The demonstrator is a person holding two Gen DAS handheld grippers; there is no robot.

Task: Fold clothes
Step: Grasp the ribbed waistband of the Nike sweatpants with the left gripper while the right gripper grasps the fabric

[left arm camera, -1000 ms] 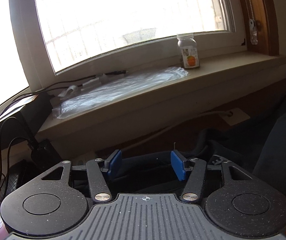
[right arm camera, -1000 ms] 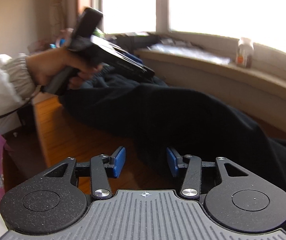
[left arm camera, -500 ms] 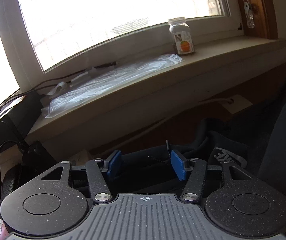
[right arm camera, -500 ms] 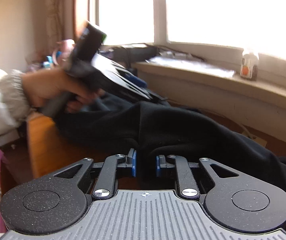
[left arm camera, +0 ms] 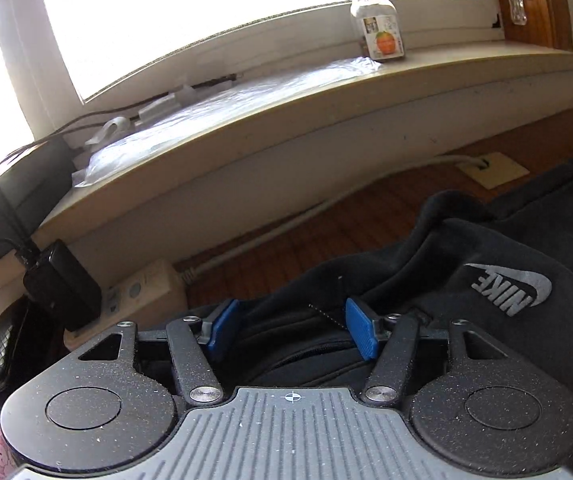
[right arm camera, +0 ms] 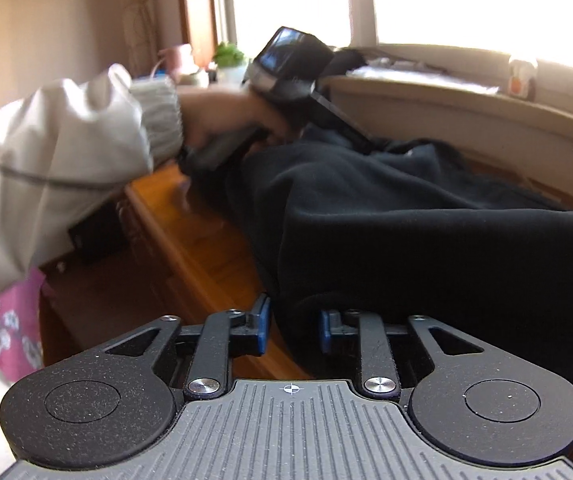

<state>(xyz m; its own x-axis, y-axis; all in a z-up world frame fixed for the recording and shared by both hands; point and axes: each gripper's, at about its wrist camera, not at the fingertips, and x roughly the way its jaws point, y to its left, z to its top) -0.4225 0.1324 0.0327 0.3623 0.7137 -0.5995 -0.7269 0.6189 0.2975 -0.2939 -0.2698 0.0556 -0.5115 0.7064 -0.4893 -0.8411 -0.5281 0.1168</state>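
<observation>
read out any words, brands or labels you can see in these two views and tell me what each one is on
"NIKE", with the swoosh, in grey on the black sweatshirt; it appears upside down in the left wrist view.
The label on the jar on the windowsill shows an orange picture; its print is too small to read.
The right wrist view shows nothing readable; the jar there is blurred.

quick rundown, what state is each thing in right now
left claw: open, pads either side of the garment's collar
right claw: closed onto a fold of the black sweatshirt
black sweatshirt: crumpled, unfolded on the wooden table
jar: upright on the windowsill, lid on
</observation>
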